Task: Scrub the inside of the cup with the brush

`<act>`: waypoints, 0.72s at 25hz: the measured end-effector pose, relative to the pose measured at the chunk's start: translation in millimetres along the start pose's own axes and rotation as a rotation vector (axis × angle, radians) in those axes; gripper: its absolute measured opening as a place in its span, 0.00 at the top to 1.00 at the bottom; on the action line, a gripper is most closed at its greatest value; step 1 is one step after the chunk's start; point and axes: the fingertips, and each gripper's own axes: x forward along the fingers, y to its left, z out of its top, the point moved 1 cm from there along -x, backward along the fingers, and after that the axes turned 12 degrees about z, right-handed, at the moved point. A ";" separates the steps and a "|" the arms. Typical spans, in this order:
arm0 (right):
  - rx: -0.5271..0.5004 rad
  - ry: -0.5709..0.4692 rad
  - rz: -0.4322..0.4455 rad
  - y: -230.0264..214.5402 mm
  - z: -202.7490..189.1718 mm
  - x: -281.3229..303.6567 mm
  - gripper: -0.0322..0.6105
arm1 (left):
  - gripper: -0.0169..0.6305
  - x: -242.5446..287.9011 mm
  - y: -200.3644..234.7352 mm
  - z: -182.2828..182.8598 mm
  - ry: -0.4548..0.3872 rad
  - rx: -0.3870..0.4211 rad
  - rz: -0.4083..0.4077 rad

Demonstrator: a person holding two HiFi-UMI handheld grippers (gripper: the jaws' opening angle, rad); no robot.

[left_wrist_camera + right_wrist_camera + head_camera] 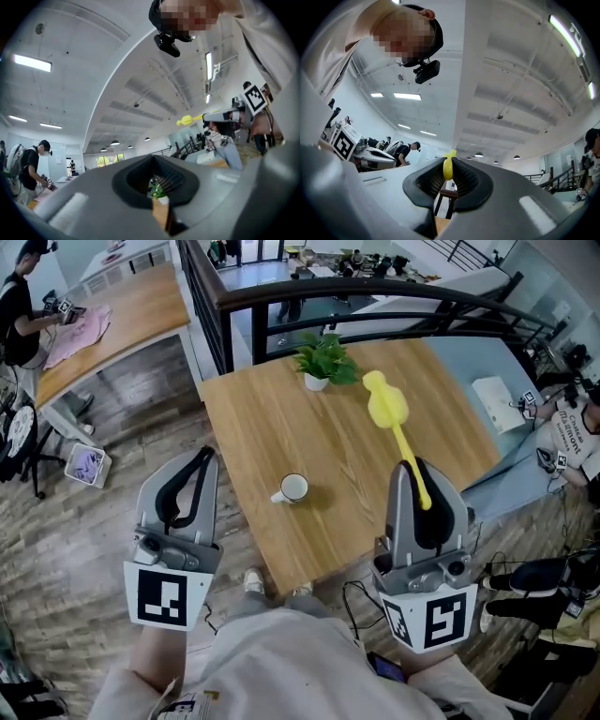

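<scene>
We pinch the long yellow plastic brush [386, 407] in our right tool [412, 472], right of the white ceramic cup [293, 487], its head pointing away; our left tool [202, 459] is pressed together, empty.

Grey left claw [203, 456]; beige shirt [281, 652].

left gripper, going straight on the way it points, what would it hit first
Likely the potted plant, dead ahead past the shut left gripper; depth is unclear, so it might pass over it.
</scene>
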 end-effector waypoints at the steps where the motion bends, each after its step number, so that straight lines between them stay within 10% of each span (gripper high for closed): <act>1: -0.002 0.008 0.005 1.8 -1.5 -0.8 0.89 | 0.97 -1.3 -0.8 -2.3 0.011 -0.004 -0.004; 18: 0.036 0.066 0.062 14.2 -9.7 4.1 0.89 | 0.97 -12.9 -4.1 0.2 0.077 0.006 -0.028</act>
